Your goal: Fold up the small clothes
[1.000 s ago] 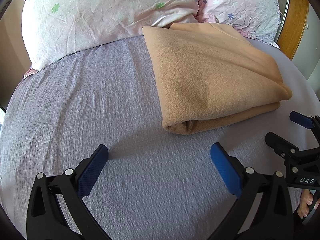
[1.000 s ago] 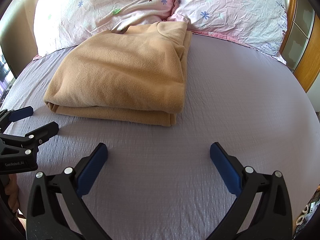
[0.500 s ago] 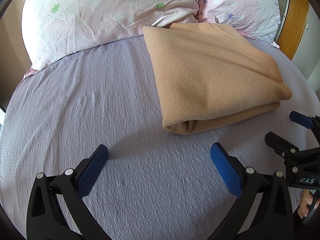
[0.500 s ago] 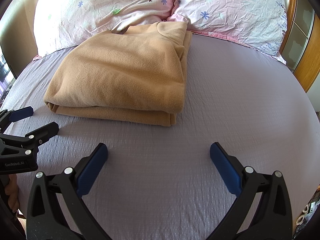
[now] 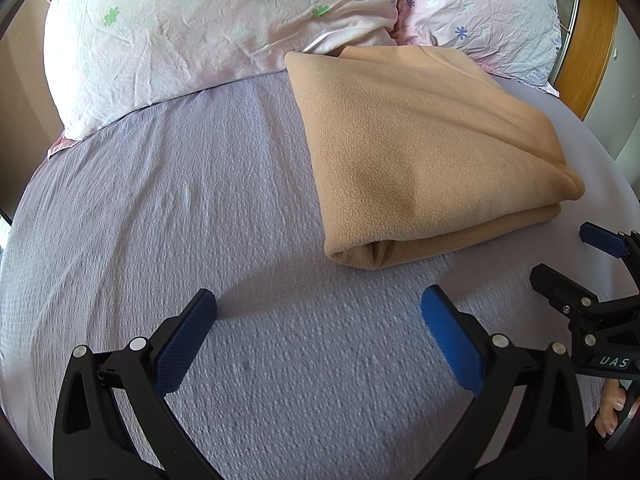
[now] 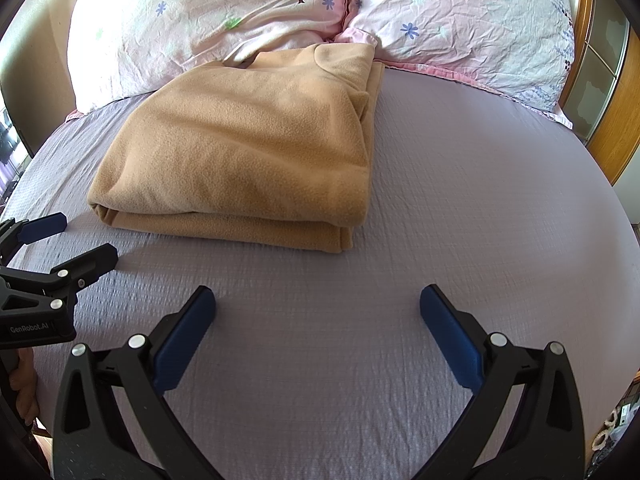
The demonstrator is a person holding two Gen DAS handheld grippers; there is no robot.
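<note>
A tan fleece garment (image 5: pixel 420 152) lies folded into a thick rectangle on the lilac bed sheet (image 5: pixel 180 220), its far end against the pillows. It also shows in the right wrist view (image 6: pixel 256 148). My left gripper (image 5: pixel 318 332) is open and empty, low over the sheet in front of the garment's near left corner. My right gripper (image 6: pixel 318 328) is open and empty, in front of the garment's near right corner. Each gripper shows at the edge of the other's view, the right one (image 5: pixel 576 260) and the left one (image 6: pixel 60 240).
Two pink floral pillows (image 6: pixel 224 12) (image 6: pixel 472 20) lie along the head of the bed. A wooden frame with glass panels (image 6: pixel 608 80) stands at the right. The sheet spreads bare to the left (image 5: pixel 120 240) and to the right (image 6: pixel 500 200) of the garment.
</note>
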